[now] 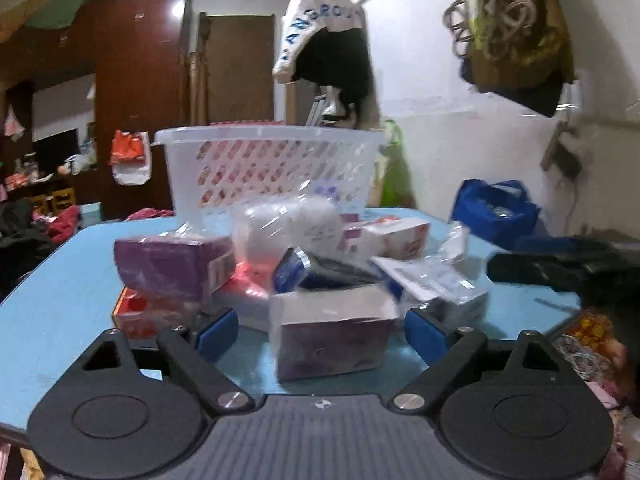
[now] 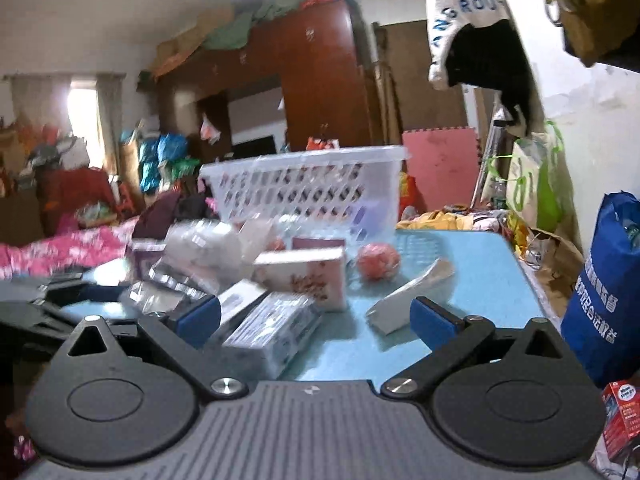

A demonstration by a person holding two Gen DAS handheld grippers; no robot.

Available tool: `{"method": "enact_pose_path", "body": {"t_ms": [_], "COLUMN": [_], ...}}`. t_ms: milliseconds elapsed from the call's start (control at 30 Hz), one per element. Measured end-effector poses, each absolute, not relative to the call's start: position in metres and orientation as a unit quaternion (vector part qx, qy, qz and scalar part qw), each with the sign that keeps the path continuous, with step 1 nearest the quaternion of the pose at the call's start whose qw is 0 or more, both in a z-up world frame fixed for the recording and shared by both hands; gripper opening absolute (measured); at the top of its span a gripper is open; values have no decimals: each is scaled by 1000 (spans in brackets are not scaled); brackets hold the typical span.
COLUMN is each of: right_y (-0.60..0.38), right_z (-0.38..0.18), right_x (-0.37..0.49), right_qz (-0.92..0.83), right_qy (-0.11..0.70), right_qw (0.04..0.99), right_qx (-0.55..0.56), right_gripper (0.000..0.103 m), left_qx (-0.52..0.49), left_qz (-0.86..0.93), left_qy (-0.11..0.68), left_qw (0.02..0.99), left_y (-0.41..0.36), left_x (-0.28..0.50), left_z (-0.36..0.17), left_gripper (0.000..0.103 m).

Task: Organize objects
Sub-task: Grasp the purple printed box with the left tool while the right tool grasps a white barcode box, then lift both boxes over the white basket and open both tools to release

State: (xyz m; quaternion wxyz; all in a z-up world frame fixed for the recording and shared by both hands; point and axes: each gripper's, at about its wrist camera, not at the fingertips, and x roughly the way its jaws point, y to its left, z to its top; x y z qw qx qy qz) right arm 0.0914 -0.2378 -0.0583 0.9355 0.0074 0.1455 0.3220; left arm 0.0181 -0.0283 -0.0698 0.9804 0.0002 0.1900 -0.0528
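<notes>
A white slotted plastic basket (image 1: 272,168) (image 2: 308,188) stands at the back of the blue table (image 1: 60,300). In front of it lies a heap of boxes and packets. My left gripper (image 1: 320,334) is open, and a purple-and-white box (image 1: 332,344) sits between its blue pads (image 1: 218,334) with a gap on each side. A purple box (image 1: 172,268) lies to the left. My right gripper (image 2: 316,320) is open over a clear-wrapped box (image 2: 272,332). Beyond it are a pink floral box (image 2: 304,276), a red ball (image 2: 378,262) and a white packet (image 2: 408,296).
A blue shopping bag (image 2: 600,300) stands off the table's right edge, with a small red carton (image 2: 620,412) below it. A white cloth bag (image 1: 320,32) hangs on the wall behind. A bed with pink bedding (image 2: 60,248) lies to the left.
</notes>
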Motion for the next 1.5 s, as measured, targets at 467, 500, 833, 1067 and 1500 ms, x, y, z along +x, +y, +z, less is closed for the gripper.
{"method": "enact_pose_path", "body": {"t_ms": [467, 500, 833, 1067, 1500], "right_y": [-209, -212, -226, -219, -247], "right_z": [-82, -82, -78, -79, -48], "right_x": [91, 91, 88, 90, 85], "right_qz": [336, 333, 318, 307, 310], "right_qy": [176, 176, 169, 162, 113], "right_qw": [924, 925, 931, 936, 944], "right_qx": [-54, -53, -53, -57, -15], "right_gripper": [55, 47, 40, 40, 39], "left_qx": [11, 11, 13, 6, -18], "left_qz": [-10, -8, 8, -3, -8], "left_qy": [186, 190, 163, 145, 102], "left_qw": [982, 982, 986, 989, 995], "left_y": [-29, -30, -31, -30, -8], "left_x": [27, 29, 22, 17, 3], "left_z": [-81, -82, -89, -89, -53], "left_gripper": [91, 91, 76, 68, 68]}}
